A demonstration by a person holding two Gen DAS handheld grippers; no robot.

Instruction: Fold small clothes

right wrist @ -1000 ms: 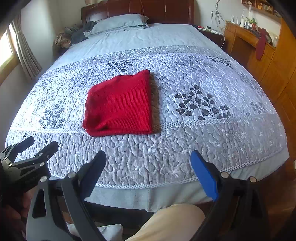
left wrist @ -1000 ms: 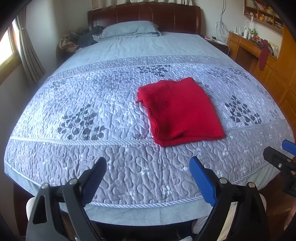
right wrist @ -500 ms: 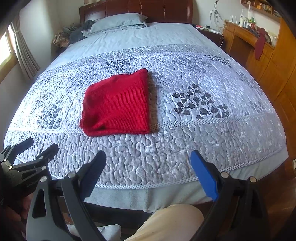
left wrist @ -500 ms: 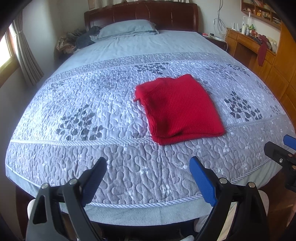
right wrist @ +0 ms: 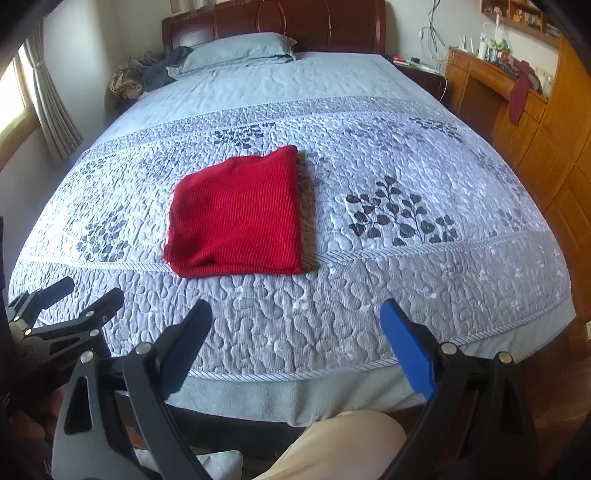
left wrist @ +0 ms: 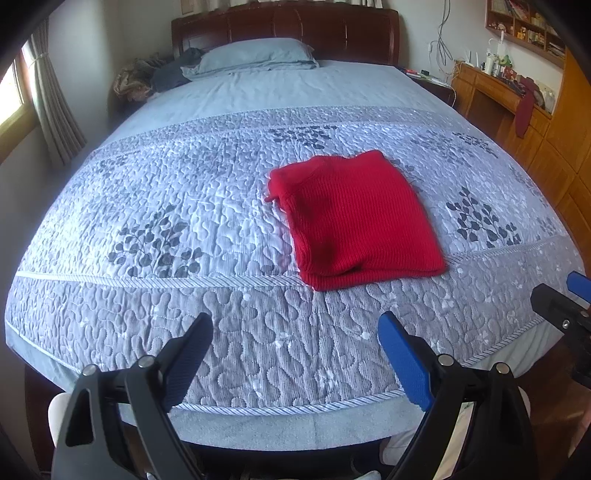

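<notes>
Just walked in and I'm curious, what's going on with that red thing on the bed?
A person holds a claw in each hand at the foot of the bed. The red knit garment lies folded into a rectangle on the quilt. The left claw and right claw are both open, short of it and touching nothing.

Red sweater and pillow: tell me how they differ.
The red sweater is bright ribbed knit, folded into a flat rectangle on the quilt near the foot of the bed; the pillow is smooth pale blue, plump, up against the headboard. Neither is touched by a claw. Both lie on the bed.
</notes>
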